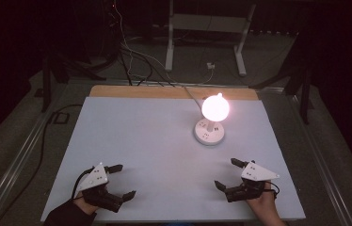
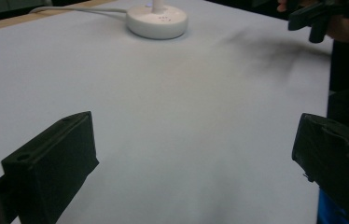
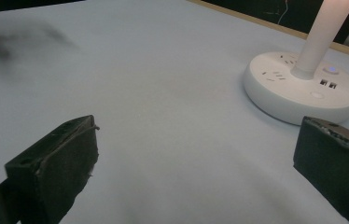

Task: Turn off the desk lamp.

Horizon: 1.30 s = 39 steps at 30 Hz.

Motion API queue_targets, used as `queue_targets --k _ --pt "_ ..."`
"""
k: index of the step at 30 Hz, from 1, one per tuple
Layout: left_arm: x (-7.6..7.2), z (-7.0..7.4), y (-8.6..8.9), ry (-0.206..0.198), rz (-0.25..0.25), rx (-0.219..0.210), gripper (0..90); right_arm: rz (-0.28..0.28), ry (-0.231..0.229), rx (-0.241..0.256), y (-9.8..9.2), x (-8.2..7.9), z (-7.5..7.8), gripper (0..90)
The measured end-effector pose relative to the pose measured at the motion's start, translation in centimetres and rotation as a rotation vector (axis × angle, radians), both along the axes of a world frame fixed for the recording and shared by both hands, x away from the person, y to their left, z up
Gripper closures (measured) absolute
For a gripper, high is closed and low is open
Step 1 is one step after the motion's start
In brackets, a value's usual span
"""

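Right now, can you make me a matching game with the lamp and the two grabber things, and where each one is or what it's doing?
Things:
1. lamp globe
2. lamp base
3. left gripper
4. right gripper

Places or states:
A. open, near the table's front right edge
B. glowing bright
C. round and white, with sockets on top
D. open, near the table's front left edge

Pairs: 1-B, 2-C, 3-D, 4-A
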<state>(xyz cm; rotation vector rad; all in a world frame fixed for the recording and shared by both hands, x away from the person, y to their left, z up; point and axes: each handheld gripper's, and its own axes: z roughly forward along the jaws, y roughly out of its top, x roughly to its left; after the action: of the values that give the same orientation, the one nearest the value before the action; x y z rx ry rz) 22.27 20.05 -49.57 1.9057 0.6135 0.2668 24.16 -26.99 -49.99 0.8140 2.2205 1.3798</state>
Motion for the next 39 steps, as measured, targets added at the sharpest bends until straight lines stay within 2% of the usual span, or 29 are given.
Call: queue_targets --k 10,14,19,25,30,31,33,35,39 --pt "0.1 0.0 0.1 -0.001 0.001 -0.005 0.5 0.002 0.016 -0.026 0.1 0.2 -0.1 0.0" --pt "0.1 0.0 0.0 -0.007 0.002 -0.009 0.5 0.008 0.044 -0.017 0.2 0.3 0.0 0.0" --pt "0.2 0.1 0.0 -0.008 0.001 -0.013 0.5 0.042 0.082 -0.036 0.5 0.4 -0.1 0.0" --pt "0.4 0.0 -0.1 -0.004 -0.002 -0.016 0.5 0.067 0.104 -0.035 0.9 0.1 0.4 0.0" --pt "0.2 0.1 -0.2 -0.012 -0.016 -0.018 0.5 0.080 0.097 -0.022 1.2 -0.4 1.1 0.0" --pt "0.2 0.1 -0.2 -0.014 -0.018 -0.017 0.4 0.088 0.102 0.007 1.3 -0.4 1.6 0.0" --pt "0.2 0.0 -0.2 -0.011 -0.020 -0.026 0.4 0.090 0.101 0.020 1.4 -0.4 1.9 0.0" --pt "0.3 0.1 -0.1 -0.014 -0.023 -0.027 0.5 0.098 0.114 0.059 1.5 -0.2 2.2 0.0" --pt "0.3 0.1 -0.2 -0.014 -0.026 -0.027 0.5 0.075 0.069 0.032 1.9 -0.2 2.8 0.0"
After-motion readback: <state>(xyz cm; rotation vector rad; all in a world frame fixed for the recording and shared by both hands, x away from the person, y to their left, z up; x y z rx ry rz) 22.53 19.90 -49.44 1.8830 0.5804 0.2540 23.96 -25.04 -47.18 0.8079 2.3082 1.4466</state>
